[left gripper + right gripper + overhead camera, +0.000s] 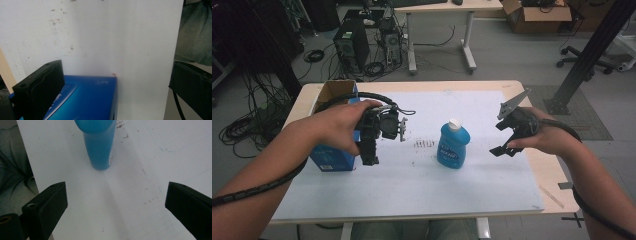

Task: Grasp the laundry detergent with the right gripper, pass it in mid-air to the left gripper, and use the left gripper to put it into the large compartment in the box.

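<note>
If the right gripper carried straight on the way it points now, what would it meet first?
Probably the blue bottle: it stands upright ahead of the open right gripper, a little left of centre between the fingers, with bare white mat between. Depth is hard to judge.

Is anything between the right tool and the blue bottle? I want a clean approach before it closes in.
Nothing visible. The right tool is open and faces the blue bottle, which stands upright ahead; between them lies bare white mat. The blue box sits far off by the left tool.
</note>
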Demonstrator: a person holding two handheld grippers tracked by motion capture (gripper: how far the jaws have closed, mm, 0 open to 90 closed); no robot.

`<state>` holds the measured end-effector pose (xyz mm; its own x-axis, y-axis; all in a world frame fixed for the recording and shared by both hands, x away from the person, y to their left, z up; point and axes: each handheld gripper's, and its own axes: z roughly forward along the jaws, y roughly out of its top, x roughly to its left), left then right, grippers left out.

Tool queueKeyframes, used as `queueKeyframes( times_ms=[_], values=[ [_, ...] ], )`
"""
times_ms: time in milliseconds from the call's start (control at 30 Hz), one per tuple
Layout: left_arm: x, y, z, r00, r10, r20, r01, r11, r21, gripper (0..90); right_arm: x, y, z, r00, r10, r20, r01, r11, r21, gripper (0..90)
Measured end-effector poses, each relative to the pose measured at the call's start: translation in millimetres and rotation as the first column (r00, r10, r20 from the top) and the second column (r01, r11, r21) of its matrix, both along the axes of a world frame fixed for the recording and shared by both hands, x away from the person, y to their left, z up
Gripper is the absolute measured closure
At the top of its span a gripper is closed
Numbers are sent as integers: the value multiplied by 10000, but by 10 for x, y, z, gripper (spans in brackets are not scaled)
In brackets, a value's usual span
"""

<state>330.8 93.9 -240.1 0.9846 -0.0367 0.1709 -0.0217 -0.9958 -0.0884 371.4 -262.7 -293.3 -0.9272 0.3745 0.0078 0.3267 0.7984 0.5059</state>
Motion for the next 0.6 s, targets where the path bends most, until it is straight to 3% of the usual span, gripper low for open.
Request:
queueKeyframes(
  times_ms=[333, 600],
  values=[
    [-32, -4, 9, 10000, -83, 18, 83, 9999, -59, 2, -82, 18, -170, 9999, -98, 81, 96, 9996, 282, 43],
    [-68, -20, 8, 9999, -170, 1, 170, 9999, -25, 2, -135, 52, -290, 9988, -342, 345, 314, 9962, 808, 40]
  ],
)
